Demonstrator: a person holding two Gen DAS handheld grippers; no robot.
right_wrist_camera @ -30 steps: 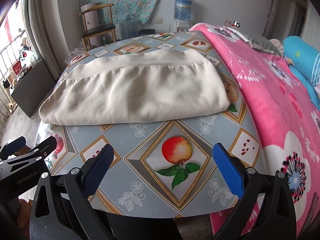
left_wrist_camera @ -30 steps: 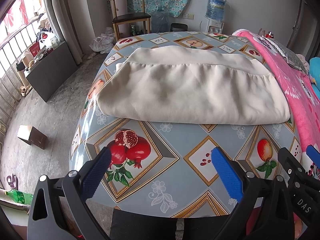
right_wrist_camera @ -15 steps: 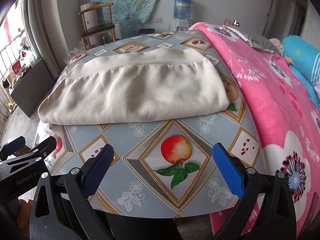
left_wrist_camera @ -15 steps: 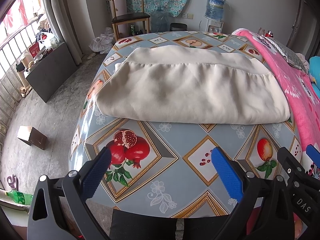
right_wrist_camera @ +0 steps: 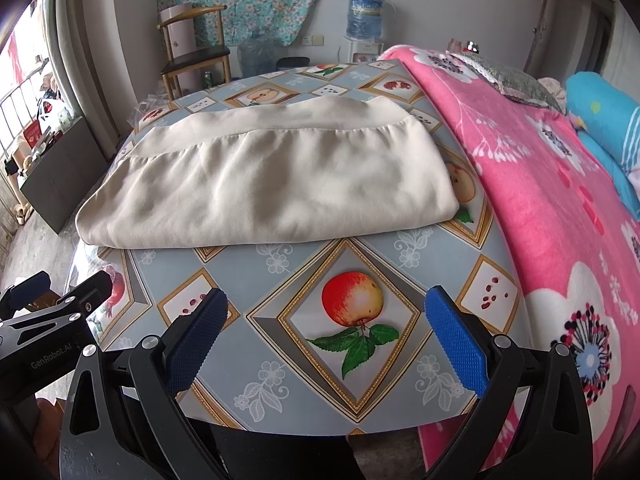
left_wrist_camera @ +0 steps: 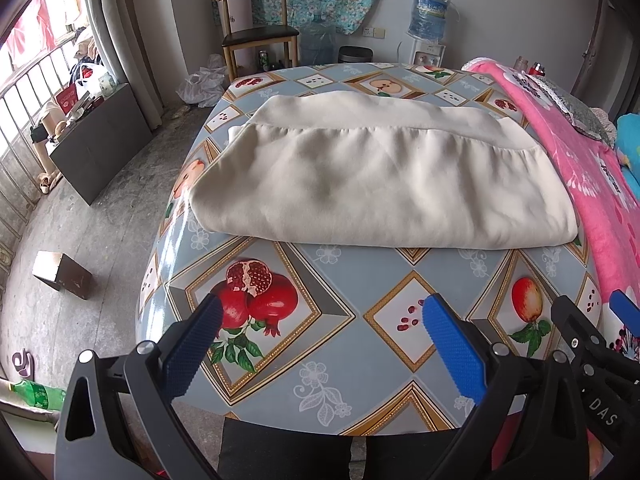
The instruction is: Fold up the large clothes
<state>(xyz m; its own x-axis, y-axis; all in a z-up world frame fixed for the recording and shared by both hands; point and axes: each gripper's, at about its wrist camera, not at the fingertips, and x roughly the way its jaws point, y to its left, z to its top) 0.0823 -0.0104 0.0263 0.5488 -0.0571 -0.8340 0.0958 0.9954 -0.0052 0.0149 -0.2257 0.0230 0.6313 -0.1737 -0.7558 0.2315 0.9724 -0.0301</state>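
A cream garment [left_wrist_camera: 376, 176] lies folded in a wide rectangle on the table with the fruit-print cloth [left_wrist_camera: 320, 304]; it also shows in the right wrist view [right_wrist_camera: 272, 184]. Its folded edge faces me. My left gripper [left_wrist_camera: 320, 312] is open and empty, held above the table's near edge, short of the garment. My right gripper [right_wrist_camera: 326, 308] is open and empty, beside it to the right, also short of the garment. The right gripper's finger shows at the lower right of the left wrist view [left_wrist_camera: 576, 324].
A bed with a pink flowered blanket [right_wrist_camera: 560, 200] borders the table on the right. A wooden chair [left_wrist_camera: 256, 36] and a water dispenser [left_wrist_camera: 430, 20] stand by the far wall. A dark cabinet [left_wrist_camera: 96, 140] and a small box [left_wrist_camera: 60, 274] are on the floor at left.
Both grippers have drifted very slightly; the garment and the open jaws look the same.
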